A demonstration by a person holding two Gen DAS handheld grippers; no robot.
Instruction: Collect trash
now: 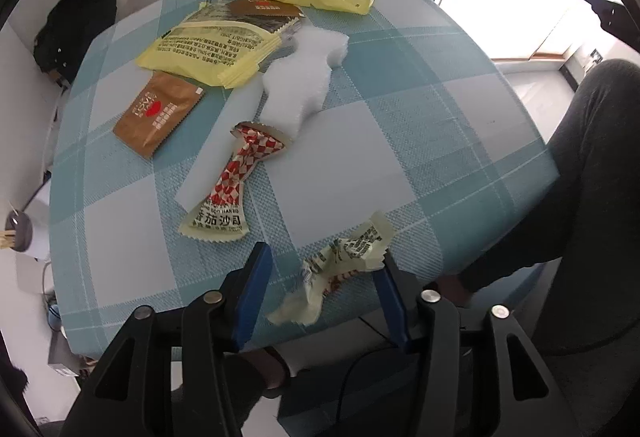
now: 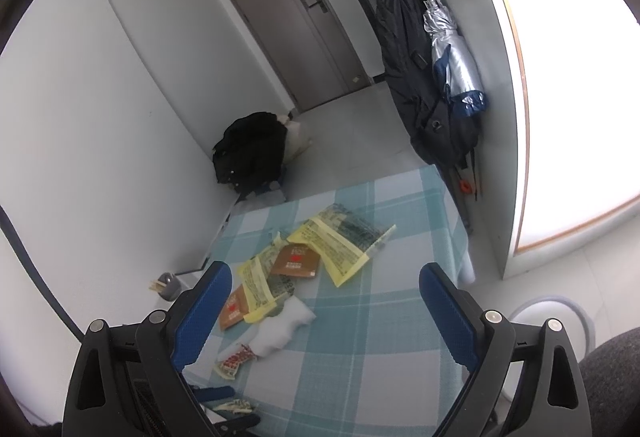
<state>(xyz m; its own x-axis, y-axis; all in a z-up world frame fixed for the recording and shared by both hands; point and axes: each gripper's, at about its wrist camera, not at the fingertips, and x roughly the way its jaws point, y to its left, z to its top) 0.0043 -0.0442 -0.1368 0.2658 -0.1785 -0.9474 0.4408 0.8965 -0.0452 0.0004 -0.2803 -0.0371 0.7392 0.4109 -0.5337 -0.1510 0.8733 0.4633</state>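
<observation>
Left wrist view, table (image 1: 400, 125): covered in blue-and-white checked cloth, carrying all the litter toward its far and left parts; near edge cut off by the gripper body.
Yellow snack wrappers (image 1: 208, 49): two, lying flat at the far side, partly overlapping a brown sachet (image 1: 160, 113); probably dropped there, not sorted.
White foam piece (image 1: 300, 77): mid-table, its near end resting on the ketchup sachet (image 1: 228, 193).
Left gripper (image 1: 320, 273): pointing steeply down at the near edge, jaws parted around the crumpled yellow wrapper (image 1: 344, 257); right pad touching the wrapper's edge, left pad clear of it, so not clamped yet, likely lined up for pickup.
Right gripper (image 2: 324, 301): jaws wide apart, empty, hovering over the table, seemingly waiting.
Hard to make out: wrapper print blurred; no bin identifiable for certain in either view.
</observation>
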